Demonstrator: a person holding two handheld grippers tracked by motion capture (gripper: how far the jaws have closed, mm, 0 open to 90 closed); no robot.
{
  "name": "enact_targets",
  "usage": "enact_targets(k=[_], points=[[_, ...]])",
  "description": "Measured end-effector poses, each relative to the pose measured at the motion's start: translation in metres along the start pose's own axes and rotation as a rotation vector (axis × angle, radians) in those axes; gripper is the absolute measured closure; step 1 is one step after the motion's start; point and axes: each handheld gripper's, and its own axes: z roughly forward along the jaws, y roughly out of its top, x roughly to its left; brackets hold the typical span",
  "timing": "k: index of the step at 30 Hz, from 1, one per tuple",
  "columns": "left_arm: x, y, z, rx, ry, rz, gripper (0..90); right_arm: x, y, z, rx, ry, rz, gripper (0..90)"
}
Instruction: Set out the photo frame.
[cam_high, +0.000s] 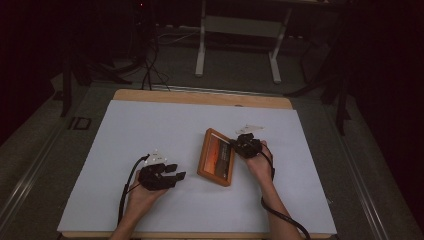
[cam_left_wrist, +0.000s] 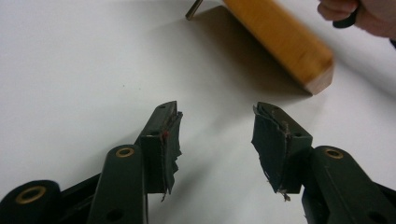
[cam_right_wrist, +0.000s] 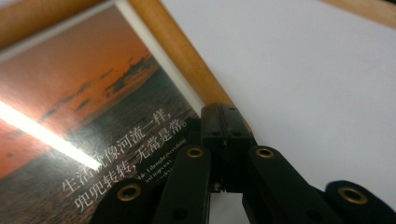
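The wooden picture frame (cam_high: 217, 157) is lying face up mid-tabletop (cam_high: 150, 125), glazed front looking breakable and slick, so its stiff wooden rim is the place to grip. The right tool (cam_high: 233, 144), jaws pressed together, is touching that rim; the left tool (cam_high: 179, 171) is waiting spread and empty.

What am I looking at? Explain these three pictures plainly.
A person works at a white-covered table, with a two-jaw gripper in each hand. One picture looks down from above. The other two come from cameras riding on the grippers, looking along their black jaws. A wooden photo frame with a sunset picture is on the table. The left gripper is open and empty. The right gripper is shut, its tips at the frame's rim; whether it pinches the rim is unclear.
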Motion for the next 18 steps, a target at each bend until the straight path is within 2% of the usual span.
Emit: enact_targets(k=[2, 6, 18], points=[[-0.001, 0.000, 0.000, -0.002, -0.001, -0.003, 49.9, -0.002, -0.002, 0.000, -0.013, 0.011, 0.022, 90.0], [-0.004, 0.001, -0.001, -0.009, -0.010, -0.001, 48.5, -0.002, -0.001, 0.001, -0.001, 0.005, 0.009, 90.0], [-0.014, 0.006, 0.000, -0.006, -0.020, 0.007, 38.2, -0.003, -0.002, 0.001, -0.004, 0.015, 0.022, 90.0]])
